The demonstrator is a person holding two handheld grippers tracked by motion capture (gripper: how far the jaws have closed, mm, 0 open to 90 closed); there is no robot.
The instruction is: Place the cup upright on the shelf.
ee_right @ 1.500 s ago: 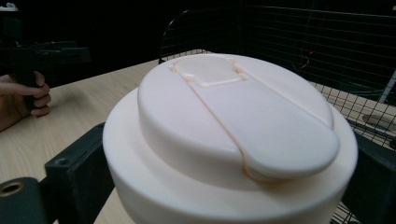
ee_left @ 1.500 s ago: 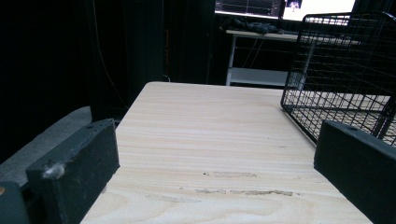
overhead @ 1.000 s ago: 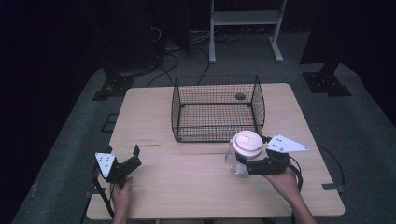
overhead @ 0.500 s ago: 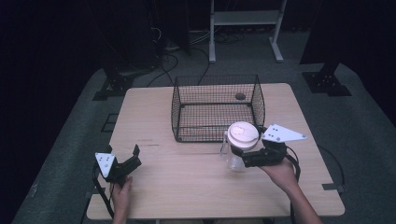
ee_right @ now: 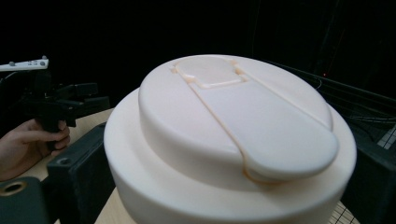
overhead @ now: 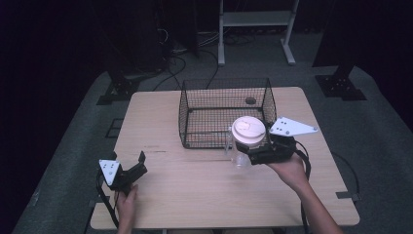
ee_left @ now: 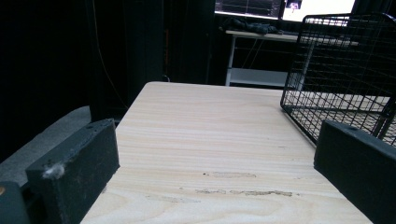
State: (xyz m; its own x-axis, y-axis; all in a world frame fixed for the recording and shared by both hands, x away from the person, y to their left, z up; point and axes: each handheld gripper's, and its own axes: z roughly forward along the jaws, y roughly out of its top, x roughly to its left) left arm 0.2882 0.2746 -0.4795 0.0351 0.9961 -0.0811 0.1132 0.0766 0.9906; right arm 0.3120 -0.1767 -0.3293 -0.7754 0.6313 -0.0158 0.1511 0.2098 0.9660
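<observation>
While the right hand-held gripper [overhead: 253, 153] pinched the lidded clear jug [overhead: 242, 144] beside the wire basket [overhead: 224, 113], the left hand-held gripper [overhead: 139, 165] rested spread; lowering it inside seemed next.

A big white lid [ee_right: 229, 140] with a raised flap on top takes the middle of the frame. The right gripper [ee_right: 229, 186] has its black jaws on both sides of it, low left and low right, touching it. At far left, a hand [ee_right: 28, 144] holds the other gripper [ee_right: 84, 95] over the wooden table [ee_right: 88, 119].
</observation>
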